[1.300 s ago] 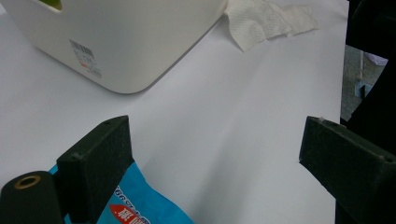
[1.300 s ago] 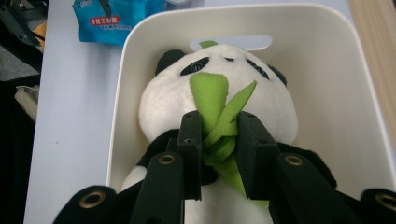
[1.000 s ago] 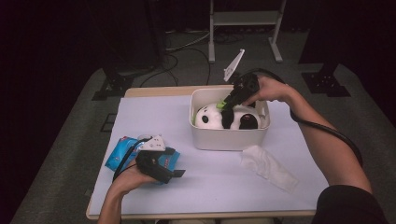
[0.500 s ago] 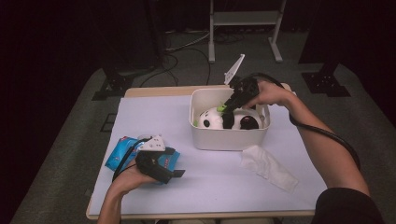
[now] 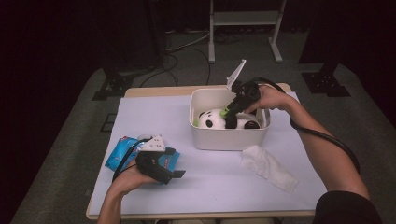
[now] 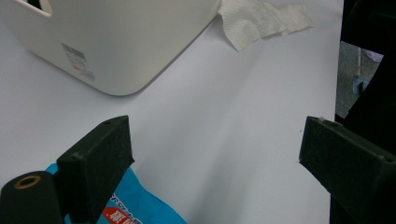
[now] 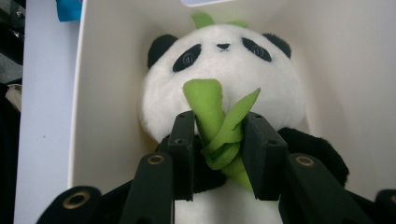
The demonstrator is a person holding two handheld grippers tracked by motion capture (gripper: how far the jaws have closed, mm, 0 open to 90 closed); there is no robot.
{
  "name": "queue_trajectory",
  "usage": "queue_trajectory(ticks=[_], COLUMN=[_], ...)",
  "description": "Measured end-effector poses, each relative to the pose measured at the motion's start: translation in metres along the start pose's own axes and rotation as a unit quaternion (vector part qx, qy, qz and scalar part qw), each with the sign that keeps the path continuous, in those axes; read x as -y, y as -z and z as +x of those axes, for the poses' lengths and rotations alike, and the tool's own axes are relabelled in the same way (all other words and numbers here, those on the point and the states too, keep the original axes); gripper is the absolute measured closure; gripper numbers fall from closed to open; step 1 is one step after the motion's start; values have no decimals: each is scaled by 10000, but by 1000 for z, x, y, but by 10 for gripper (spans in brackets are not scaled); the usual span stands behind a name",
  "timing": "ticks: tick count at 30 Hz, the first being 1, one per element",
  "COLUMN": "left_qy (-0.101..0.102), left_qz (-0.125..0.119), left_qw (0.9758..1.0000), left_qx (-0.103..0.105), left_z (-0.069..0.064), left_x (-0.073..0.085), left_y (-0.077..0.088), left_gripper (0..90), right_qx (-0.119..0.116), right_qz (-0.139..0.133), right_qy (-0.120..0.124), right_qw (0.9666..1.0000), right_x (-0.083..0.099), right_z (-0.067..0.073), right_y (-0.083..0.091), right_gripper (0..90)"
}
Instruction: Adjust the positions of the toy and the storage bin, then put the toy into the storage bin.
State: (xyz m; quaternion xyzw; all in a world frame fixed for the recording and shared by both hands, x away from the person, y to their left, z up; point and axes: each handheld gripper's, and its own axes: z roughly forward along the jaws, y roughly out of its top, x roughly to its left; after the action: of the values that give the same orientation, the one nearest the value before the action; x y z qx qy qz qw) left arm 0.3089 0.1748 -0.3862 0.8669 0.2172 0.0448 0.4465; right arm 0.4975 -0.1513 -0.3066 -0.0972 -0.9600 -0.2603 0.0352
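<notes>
At centre right of the high view the right gripper (image 5: 227, 113) sets the panda toy (image 5: 215, 119) into the white bin (image 5: 229, 139); its jaws, just opening, flank the green bamboo (image 7: 218, 135), whether pressing I cannot tell. At lower left the left gripper (image 5: 180, 173) rests apart and empty on the desk (image 5: 219, 186), clear of the work.

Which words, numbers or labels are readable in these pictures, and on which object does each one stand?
None can be read for certain.
White bin: a small sticker on its outer wall, print too small and blurred to read.
Blue packet: white characters on a red band, cut off by the picture's edge and blurred, not readable; in the high view the print is too small.
Plush panda and paper towel: no text.
</notes>
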Motion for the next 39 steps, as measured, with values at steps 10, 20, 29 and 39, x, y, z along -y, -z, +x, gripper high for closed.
queue_trajectory(ticks=[10, 20, 29, 39], left_qy=[-36, -49, -71, -156], left_qz=[11, 2, 38, 69], left_qw=[10000, 10000, 10000, 9998], left_qx=[-11, 19, 14, 77], left_z=[-1, -2, -3, -6], left_x=[-1, -1, -2, -5], left_y=[1, 0, -1, -6], left_gripper=[89, 89, 89, 89], right_qx=[12, 58, 143, 233], right_qz=[-32, -163, -294, -532], right_qy=[-141, -78, -137, -107], right_qw=[9999, 9998, 9994, 9983], right_x=[5, 7, 15, 31], right_z=[2, 12, 21, 39], right_y=[0, 19, 38, 55], right_gripper=[551, 508, 497, 489])
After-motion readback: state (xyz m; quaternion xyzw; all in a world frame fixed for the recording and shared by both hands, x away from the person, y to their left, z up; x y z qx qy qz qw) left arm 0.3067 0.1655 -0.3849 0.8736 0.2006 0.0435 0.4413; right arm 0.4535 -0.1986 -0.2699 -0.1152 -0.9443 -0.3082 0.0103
